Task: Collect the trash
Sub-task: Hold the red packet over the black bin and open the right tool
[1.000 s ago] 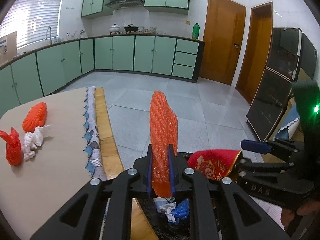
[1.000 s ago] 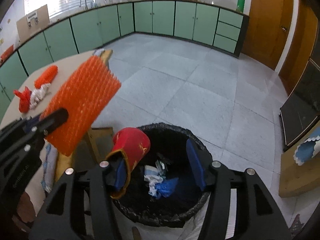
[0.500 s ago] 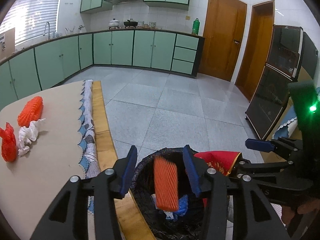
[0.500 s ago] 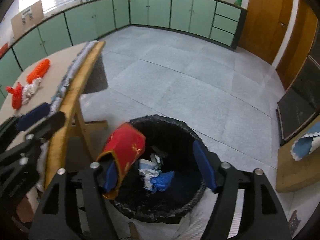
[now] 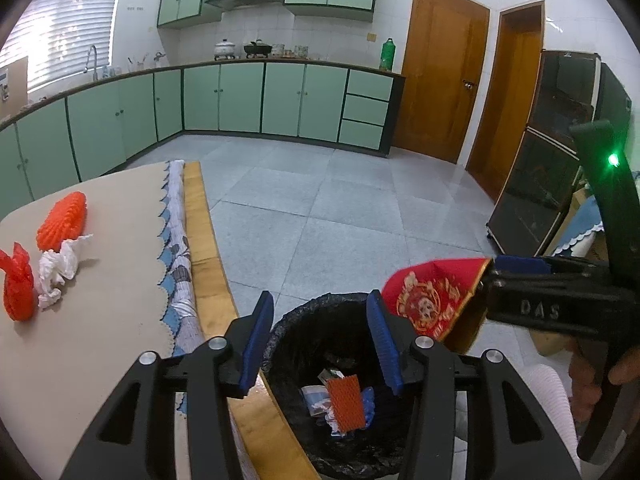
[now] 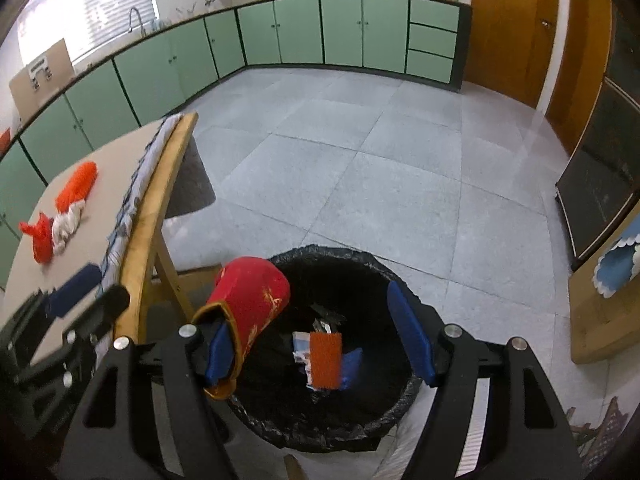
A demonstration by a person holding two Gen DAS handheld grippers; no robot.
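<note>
Trash lies at the bottom of the bin (image 5: 288,328): an orange foam net (image 5: 346,402) on top of white and blue scraps (image 6: 352,364) too crumpled to name. The bin's black liner swallows the detail around them, and its near rim is cut off behind both grippers.

Above the bin the left gripper (image 5: 320,342) has just been opening; its blue pads are spread with nothing between them. The right gripper (image 6: 316,340) has also just been opening and stands wide. A red pouch (image 6: 252,300) with gold print is draped over its left finger at the bin's rim, hiding that pad in part; the other pad is clear of it, so it hangs rather than being pinched.

Left of the bin, on the table (image 5: 100,280), more trash is left: an orange net (image 5: 64,220), a white tissue wad (image 5: 60,268) touching it, and a red net (image 5: 18,284) beside the wad. A patterned cloth (image 5: 176,240) runs along the table's edge nearest the bin. A hand (image 5: 592,380) shows only partly behind the right gripper.
</note>
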